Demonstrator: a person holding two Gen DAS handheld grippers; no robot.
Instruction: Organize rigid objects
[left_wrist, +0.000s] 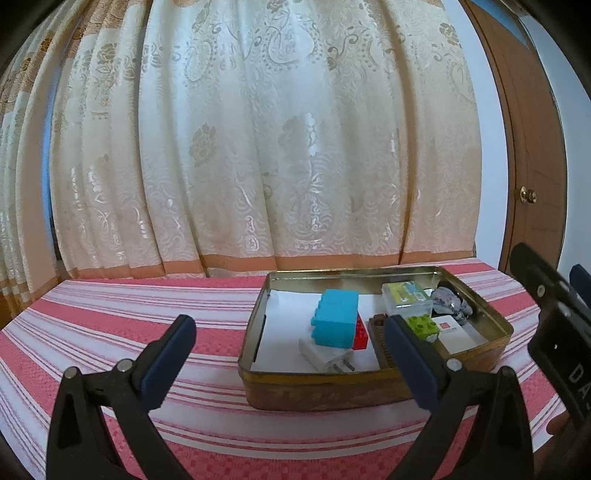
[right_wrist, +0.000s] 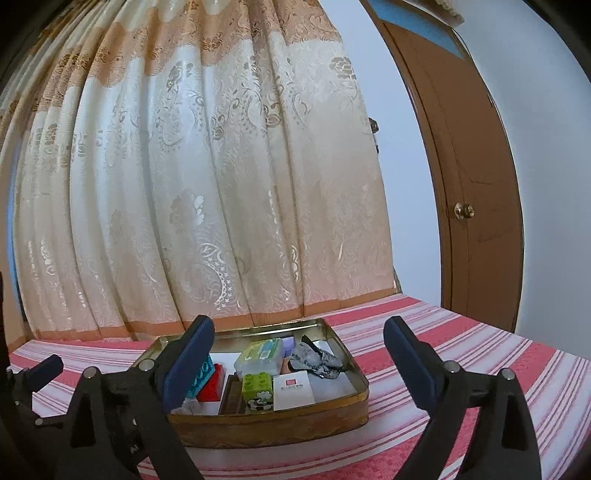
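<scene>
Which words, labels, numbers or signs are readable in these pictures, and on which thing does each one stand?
"DA": white letters on the black body of the right gripper, cut off at the frame edge.
White card in the tin: a red square mark with a line of print under it, too small to read.
Clear box: a green and blue label, too blurred to read.
Nothing else bears text.

Soft, even daylight — bowed, dark-vignetted edges

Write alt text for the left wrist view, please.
A gold metal tin on a pink striped tablecloth holds a blue toy brick, white charger and other small items. The open left gripper frames it.
</scene>
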